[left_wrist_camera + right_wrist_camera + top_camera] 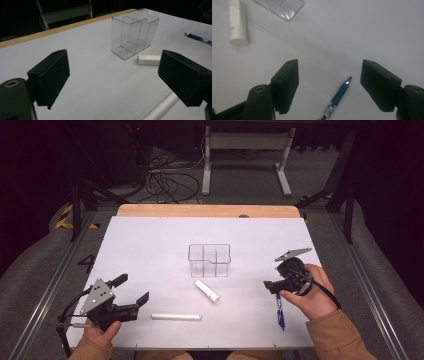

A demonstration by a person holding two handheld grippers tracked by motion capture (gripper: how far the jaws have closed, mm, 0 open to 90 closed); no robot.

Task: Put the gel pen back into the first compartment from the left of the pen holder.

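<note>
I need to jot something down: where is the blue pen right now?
The blue pen lies on the white table at the right of the high view, just under the right gripper, whose open jaws straddle its tip in the right gripper view.

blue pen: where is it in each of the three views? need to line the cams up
High view: the blue pen lies at lower right on the white table, just below the right gripper.
Left gripper view: at the far right edge, right of the clear divided box.
Right gripper view: bottom centre, between the open jaws, tip pointing up and right.
Shared landmark: the clear divided box, centre of the table in the high view, top of the right gripper view.
</note>
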